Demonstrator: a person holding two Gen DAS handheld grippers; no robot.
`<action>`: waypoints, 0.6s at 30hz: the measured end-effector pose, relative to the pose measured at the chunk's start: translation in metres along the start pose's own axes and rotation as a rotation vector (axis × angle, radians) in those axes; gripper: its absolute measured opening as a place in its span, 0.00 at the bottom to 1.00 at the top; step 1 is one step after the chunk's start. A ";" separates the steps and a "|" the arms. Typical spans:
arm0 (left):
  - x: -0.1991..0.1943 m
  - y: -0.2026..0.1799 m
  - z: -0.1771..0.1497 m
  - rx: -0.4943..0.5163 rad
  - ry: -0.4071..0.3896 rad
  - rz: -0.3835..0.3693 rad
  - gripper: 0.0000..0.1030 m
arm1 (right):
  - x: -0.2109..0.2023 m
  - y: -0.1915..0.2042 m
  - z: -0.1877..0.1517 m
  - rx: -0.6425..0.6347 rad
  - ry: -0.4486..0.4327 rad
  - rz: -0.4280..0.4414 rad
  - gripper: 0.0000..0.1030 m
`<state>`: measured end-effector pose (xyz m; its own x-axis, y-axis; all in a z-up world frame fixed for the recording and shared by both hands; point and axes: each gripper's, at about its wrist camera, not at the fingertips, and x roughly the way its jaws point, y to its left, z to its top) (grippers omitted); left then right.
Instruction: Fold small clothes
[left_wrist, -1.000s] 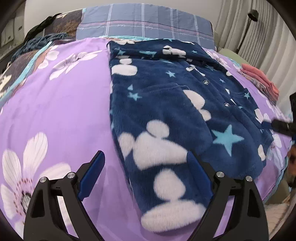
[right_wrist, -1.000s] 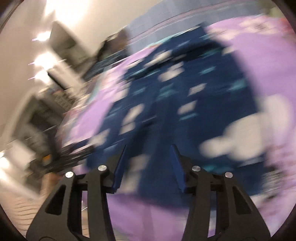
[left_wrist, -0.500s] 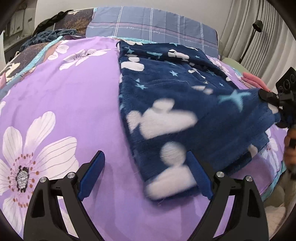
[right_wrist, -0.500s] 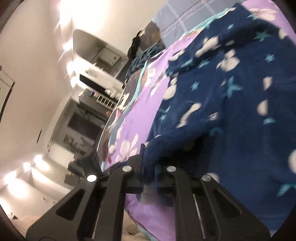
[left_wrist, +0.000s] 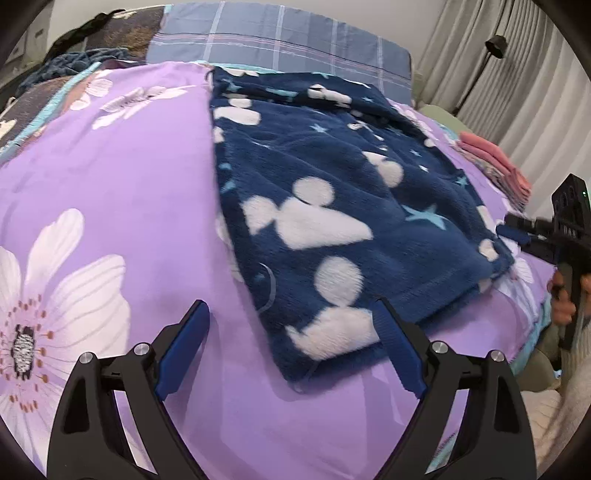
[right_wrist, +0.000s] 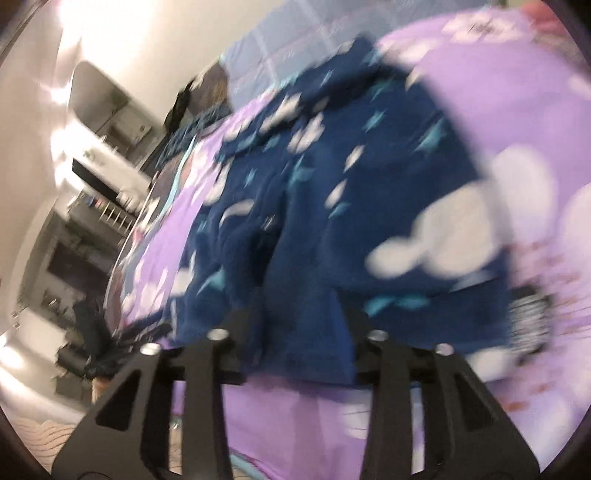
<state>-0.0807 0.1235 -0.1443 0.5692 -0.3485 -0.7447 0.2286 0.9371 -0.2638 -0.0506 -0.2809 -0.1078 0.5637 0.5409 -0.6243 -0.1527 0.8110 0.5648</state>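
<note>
A navy fleece garment (left_wrist: 332, 221) with white mouse shapes and teal stars lies on a purple floral bedspread (left_wrist: 110, 192), one side folded over the other. My left gripper (left_wrist: 291, 354) is open and empty, just in front of the garment's near corner. My right gripper (right_wrist: 295, 332) is open at the garment's (right_wrist: 351, 206) right edge; this view is blurred. The right gripper also shows in the left wrist view (left_wrist: 513, 232), beside the garment's right edge.
A stack of folded pink clothes (left_wrist: 495, 162) lies at the bed's far right. A blue plaid pillow (left_wrist: 280, 37) is at the head of the bed. Curtains (left_wrist: 524, 74) and a lamp stand are at the right. Dark clothes (left_wrist: 74, 62) lie at the far left.
My right gripper held the garment's right side lifted half a second ago; it has now opened and the fabric lies flat. My left gripper stayed open and drew back slightly.
</note>
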 end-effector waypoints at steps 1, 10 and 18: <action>0.000 -0.001 -0.001 -0.008 0.001 -0.023 0.87 | -0.008 -0.007 0.004 0.002 -0.025 -0.035 0.50; 0.014 -0.008 0.006 -0.016 0.030 -0.120 0.77 | -0.020 -0.094 -0.002 0.231 0.017 -0.047 0.56; 0.032 -0.015 0.024 -0.009 0.053 -0.134 0.77 | 0.014 -0.075 0.010 0.137 0.094 0.042 0.61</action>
<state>-0.0473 0.0979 -0.1495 0.4916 -0.4691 -0.7337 0.2927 0.8825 -0.3681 -0.0230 -0.3361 -0.1536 0.4802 0.5971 -0.6425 -0.0587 0.7528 0.6557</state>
